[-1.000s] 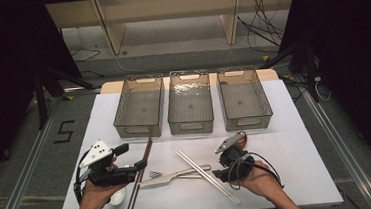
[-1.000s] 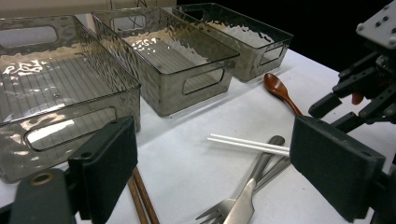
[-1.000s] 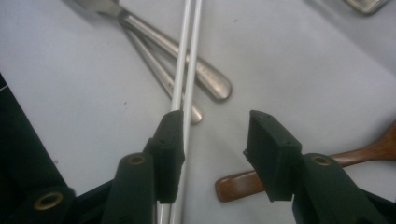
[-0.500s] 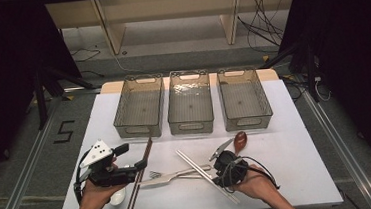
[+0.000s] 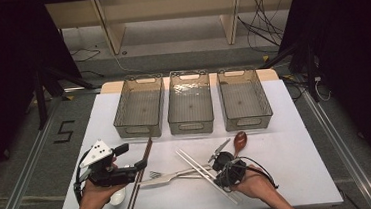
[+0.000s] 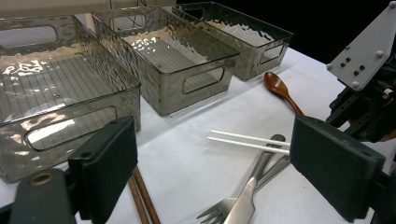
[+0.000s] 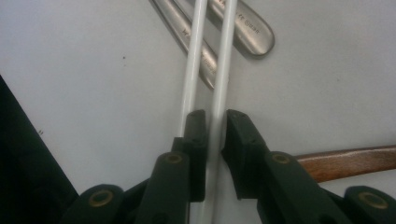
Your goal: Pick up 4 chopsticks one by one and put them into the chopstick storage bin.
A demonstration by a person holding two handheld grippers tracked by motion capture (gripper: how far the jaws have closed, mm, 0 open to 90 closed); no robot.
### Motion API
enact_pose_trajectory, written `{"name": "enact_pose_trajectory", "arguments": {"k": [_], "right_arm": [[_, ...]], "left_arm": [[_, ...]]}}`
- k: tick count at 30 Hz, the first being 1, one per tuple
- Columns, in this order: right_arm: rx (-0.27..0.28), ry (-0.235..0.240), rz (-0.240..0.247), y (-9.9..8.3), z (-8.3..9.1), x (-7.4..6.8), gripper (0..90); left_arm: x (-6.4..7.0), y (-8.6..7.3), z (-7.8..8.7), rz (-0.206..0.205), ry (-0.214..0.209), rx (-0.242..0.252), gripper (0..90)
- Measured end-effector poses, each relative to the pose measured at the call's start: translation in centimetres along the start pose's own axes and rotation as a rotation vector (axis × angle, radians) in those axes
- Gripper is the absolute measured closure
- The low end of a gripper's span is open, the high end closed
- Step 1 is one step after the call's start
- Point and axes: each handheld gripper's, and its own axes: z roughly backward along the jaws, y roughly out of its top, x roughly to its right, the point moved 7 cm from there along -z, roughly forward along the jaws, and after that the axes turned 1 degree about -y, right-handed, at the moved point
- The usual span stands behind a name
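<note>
1. Right gripper: jaws closed to a narrow slot around one of two white chopsticks; the second stick runs just outside its left jaw.
2. Beyond its tips, both sticks cross two metal handles; a wooden spoon lies beside its right jaw.
3. Left gripper: jaws spread wide, nothing held, above a fork and beside brown chopsticks.
4. Three clear bins stand farther back on the white table.

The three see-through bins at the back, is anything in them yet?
Empty. Left bin, middle bin and right bin show bare bottoms from above; the fork, white chopsticks and wooden spoon lie on the table.
</note>
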Motion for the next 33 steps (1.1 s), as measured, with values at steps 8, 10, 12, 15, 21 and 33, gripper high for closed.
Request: {"name": "enact_pose_trajectory", "arguments": {"k": [8, 10, 12, 15, 21, 33], "right_arm": [[-0.003, -0.016, -0.018, 0.1, -0.1, 0.1, 84.3], [-0.004, -0.018, -0.034, 0.1, -0.1, 0.1, 84.7], [0.002, -0.02, -0.043, 0.1, -0.1, 0.1, 85.0], [0.013, -0.016, -0.05, 0.1, 0.0, 0.2, 85.2], [0.066, -0.021, -0.051, 0.5, 0.9, 0.5, 85.4], [0.288, -0.031, -0.036, 2.7, 4.2, 0.0, 85.4]], "left_arm": [[0.0, 0.0, -0.1, 0.001, -0.001, -0.001, 14.6], [0.0, 0.0, -0.1, 0.004, 0.0, 0.0, 14.6], [0.0, 0.0, -0.1, 0.004, 0.0, 0.0, 14.6], [-0.1, 0.0, -0.1, 0.009, 0.001, 0.003, 14.6], [-0.1, -0.1, -0.1, 0.022, -0.005, -0.002, 14.6], [0.5, 0.1, -1.9, 0.066, -0.007, -0.041, 15.1]]}}
